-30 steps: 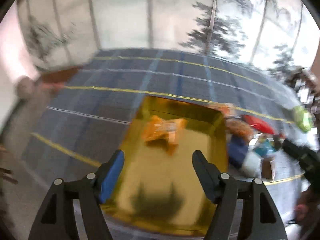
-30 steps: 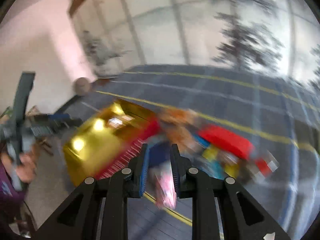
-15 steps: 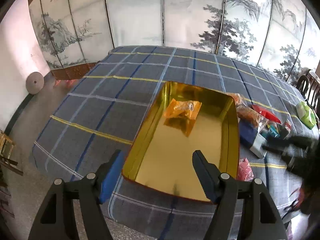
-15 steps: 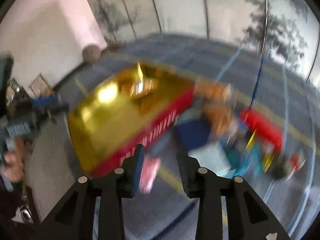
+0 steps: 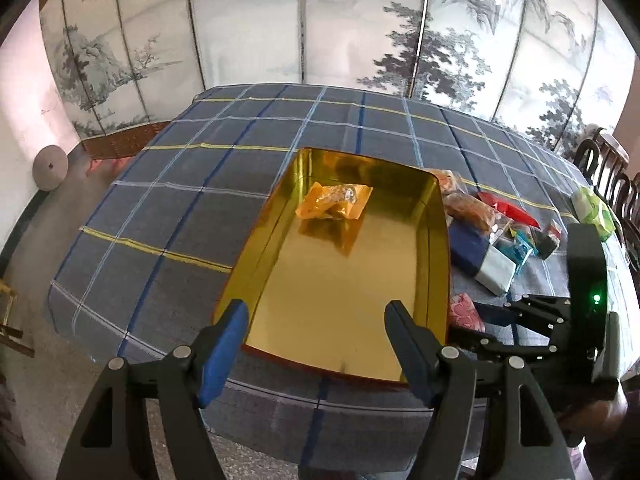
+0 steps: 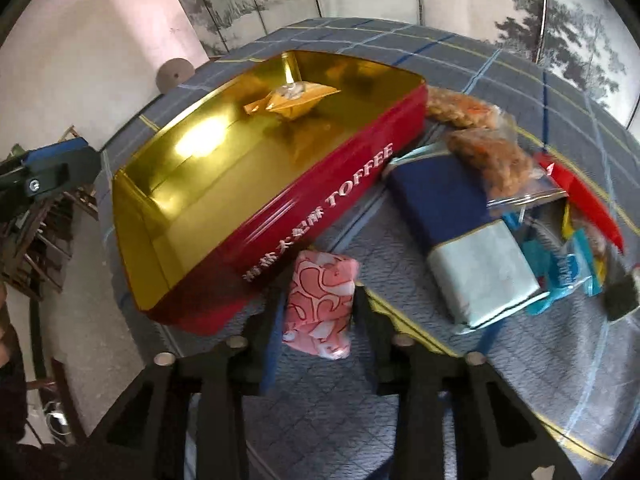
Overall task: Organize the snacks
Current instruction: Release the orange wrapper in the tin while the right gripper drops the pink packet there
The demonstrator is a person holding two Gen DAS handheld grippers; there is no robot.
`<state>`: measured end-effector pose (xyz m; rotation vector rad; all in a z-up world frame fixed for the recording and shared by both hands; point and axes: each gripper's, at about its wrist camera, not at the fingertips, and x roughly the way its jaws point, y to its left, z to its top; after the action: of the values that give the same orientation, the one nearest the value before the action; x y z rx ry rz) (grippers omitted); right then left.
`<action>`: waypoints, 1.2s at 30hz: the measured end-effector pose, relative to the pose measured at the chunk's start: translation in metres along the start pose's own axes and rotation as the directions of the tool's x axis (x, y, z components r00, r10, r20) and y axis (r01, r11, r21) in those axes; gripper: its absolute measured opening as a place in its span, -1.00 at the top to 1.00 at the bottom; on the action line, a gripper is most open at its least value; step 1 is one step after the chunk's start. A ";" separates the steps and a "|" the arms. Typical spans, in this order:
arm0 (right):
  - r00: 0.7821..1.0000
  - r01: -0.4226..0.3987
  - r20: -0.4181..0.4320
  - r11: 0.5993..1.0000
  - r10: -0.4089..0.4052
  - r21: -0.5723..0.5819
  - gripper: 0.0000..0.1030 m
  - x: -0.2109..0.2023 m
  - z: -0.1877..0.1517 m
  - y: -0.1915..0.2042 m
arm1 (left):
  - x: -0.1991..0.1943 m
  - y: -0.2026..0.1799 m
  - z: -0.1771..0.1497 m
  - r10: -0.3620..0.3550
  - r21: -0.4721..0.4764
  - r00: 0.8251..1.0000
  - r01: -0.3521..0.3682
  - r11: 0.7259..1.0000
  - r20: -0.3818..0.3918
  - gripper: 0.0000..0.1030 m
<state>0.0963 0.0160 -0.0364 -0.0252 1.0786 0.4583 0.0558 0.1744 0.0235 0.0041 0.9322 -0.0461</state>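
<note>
A red toffee tin point(image 6: 320, 196) with a gold inside point(image 5: 434, 264) stands open on the plaid tablecloth. One orange snack packet point(image 5: 334, 201) point(image 6: 298, 98) lies in it. My left gripper point(image 5: 316, 330) is open and empty above the tin's near end. My right gripper point(image 6: 316, 312) is open, with its fingers on either side of a pink patterned packet point(image 6: 320, 300) point(image 5: 464, 312) that lies on the cloth beside the tin's red wall. I cannot tell whether the fingers touch it.
A pile of snacks lies right of the tin: a blue and pale box point(image 6: 456, 228), clear bags of brown snacks point(image 6: 492, 156), a red packet point(image 6: 580, 196), a blue wrapper point(image 6: 564, 276). A green packet point(image 5: 594, 210) lies far right. Chairs point(image 5: 608, 160) stand beyond.
My right gripper opened wider and moved down around the pink packet. My left gripper pulled back from the tin and stayed open.
</note>
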 end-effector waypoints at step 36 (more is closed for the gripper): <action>0.996 0.009 0.094 1.000 -0.009 0.009 0.35 0.038 0.136 0.000 | 0.001 -0.016 0.006 0.074 0.085 0.996 -0.077 0.993 0.045 -0.40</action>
<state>0.2254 0.0623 -0.0034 -0.0008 0.9879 0.4424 0.0605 0.1581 0.0264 0.1186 0.8872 -0.0166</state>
